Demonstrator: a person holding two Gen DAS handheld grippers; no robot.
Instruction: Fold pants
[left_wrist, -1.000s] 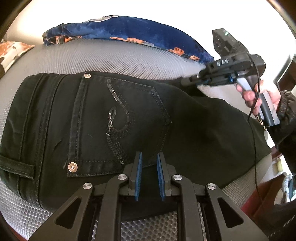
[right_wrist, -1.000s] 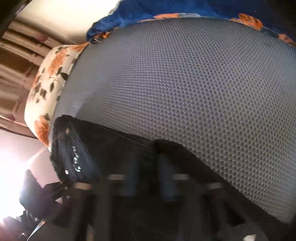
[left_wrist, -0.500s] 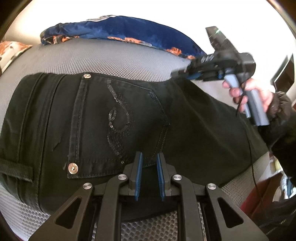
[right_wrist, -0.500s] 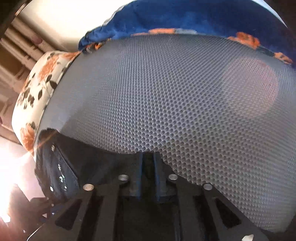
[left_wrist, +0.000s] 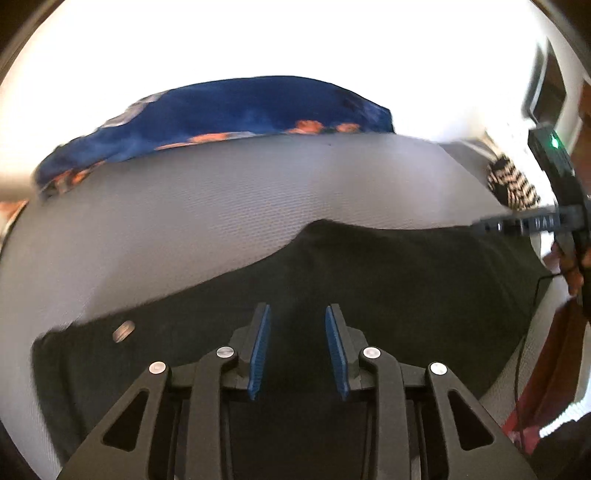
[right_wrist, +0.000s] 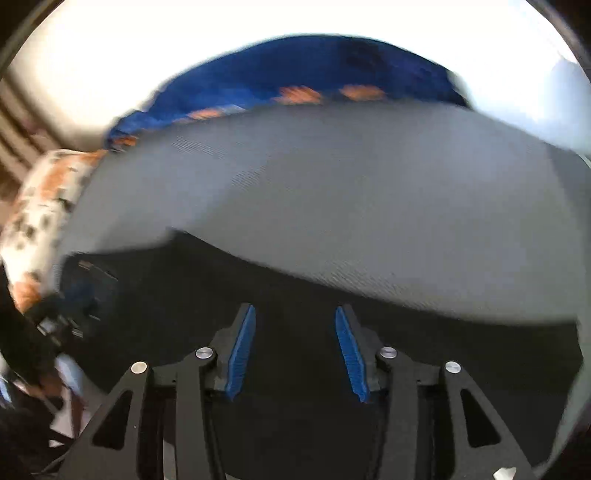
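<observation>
Black pants (left_wrist: 369, 280) lie flat on a grey mesh surface (left_wrist: 221, 206); a metal rivet (left_wrist: 123, 328) shows at their left end. My left gripper (left_wrist: 298, 350) is open and empty, hovering over the pants' near edge. My right gripper (right_wrist: 293, 350) is open and empty, also over the pants (right_wrist: 295, 295). The right gripper (left_wrist: 517, 223) shows from the side at the far right of the left wrist view, at the pants' far end. The left gripper (right_wrist: 62, 317) appears blurred at the left edge of the right wrist view.
A blue blanket with orange flowers (left_wrist: 229, 114) lies along the back edge of the grey surface. A white and orange floral cushion (right_wrist: 40, 206) sits at the left. A striped black and white item (left_wrist: 511, 184) lies at the back right. Red-brown furniture (left_wrist: 546, 369) stands beside the right edge.
Both grippers have opened wider and pulled back and up from the pants. The views tilted up, so the back pocket has dropped out of the left wrist view. The right gripper moved right.
</observation>
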